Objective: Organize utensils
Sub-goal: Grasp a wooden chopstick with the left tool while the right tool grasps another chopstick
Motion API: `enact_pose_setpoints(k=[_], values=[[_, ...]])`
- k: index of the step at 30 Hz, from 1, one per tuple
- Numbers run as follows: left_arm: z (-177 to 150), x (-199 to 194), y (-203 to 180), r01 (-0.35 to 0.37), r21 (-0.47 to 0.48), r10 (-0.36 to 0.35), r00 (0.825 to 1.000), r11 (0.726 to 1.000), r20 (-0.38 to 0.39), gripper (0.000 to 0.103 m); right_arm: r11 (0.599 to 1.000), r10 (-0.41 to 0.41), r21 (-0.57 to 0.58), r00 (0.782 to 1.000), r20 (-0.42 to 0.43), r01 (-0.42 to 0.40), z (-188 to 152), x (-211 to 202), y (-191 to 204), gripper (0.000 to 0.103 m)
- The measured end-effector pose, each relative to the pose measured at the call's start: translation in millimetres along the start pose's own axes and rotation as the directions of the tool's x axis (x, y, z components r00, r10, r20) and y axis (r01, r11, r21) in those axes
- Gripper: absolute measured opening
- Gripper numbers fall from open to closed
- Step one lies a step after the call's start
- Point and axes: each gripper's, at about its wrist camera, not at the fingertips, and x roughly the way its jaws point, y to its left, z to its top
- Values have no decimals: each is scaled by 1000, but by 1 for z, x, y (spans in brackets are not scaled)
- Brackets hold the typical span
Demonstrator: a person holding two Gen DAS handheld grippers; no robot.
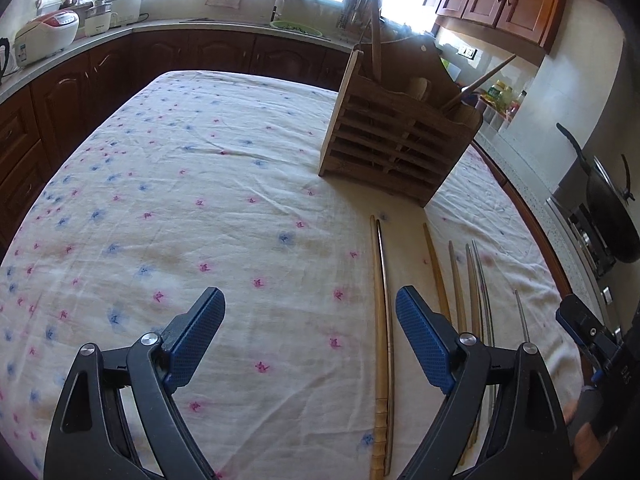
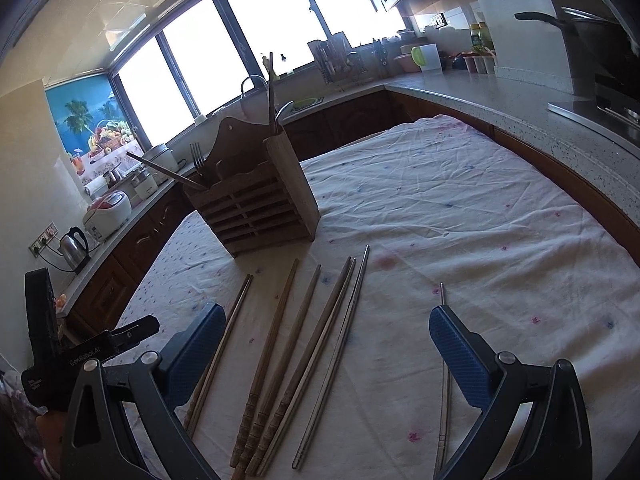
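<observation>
A wooden slatted utensil holder (image 1: 394,146) stands on the flowered tablecloth (image 1: 200,184); it also shows in the right wrist view (image 2: 260,208), holding a fork (image 2: 197,158) and some chopsticks. Several wooden and metal chopsticks (image 2: 288,344) lie side by side on the cloth in front of it; in the left wrist view (image 1: 383,320) one pair lies between my fingers. A single metal chopstick (image 2: 444,380) lies by my right finger. My left gripper (image 1: 310,340) is open and empty above the cloth. My right gripper (image 2: 326,344) is open and empty above the row.
Kitchen counters surround the table, with rice cookers (image 1: 46,36) and a kettle (image 2: 75,247) on the left, a sink (image 1: 296,28) at the back and a wok (image 1: 608,208) on the stove at the right. The table edge is close to the right counter (image 2: 540,120).
</observation>
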Motion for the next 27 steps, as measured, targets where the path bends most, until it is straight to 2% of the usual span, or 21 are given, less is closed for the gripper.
enact_pose_setpoints(k=[2,5,7,8,10,13,16,18,20,23,27], values=[[1,9,-4,13,15,-12,999,1000,-30,79,1000,-3,-10,1000,-19,3,1,6,2,100],[5,24,-11,14,33,-11,998,999,-67,71,1000,-12,-29,999,-49,11,2,16,5,86],[9,34,-16,10,53,-5,996,999,-90,63,999,-14,-36,997,-79,11,5,25,7,70],[11,38,-18,13,61,-6,995,998,-100,58,999,-14,-38,996,-92,11,6,29,7,65],[17,46,-22,21,77,-12,994,997,-113,53,999,-11,-45,993,-115,6,10,39,9,49],[26,56,-29,32,100,-19,992,995,-126,51,999,14,-48,988,-154,-22,17,56,15,39],[32,69,-35,49,119,-29,987,992,-161,44,997,38,-52,981,-190,-49,21,74,21,38],[32,76,-40,42,148,-16,984,988,-175,35,997,42,-59,975,-217,-56,22,88,26,36],[32,78,-46,27,192,4,987,981,-162,35,996,46,-59,970,-240,-61,22,100,28,34],[33,81,-48,31,206,3,987,978,-162,34,996,38,-65,964,-263,-57,21,112,29,32],[36,85,-57,35,261,13,984,965,-180,33,997,37,-48,959,-281,-52,19,121,26,32]])
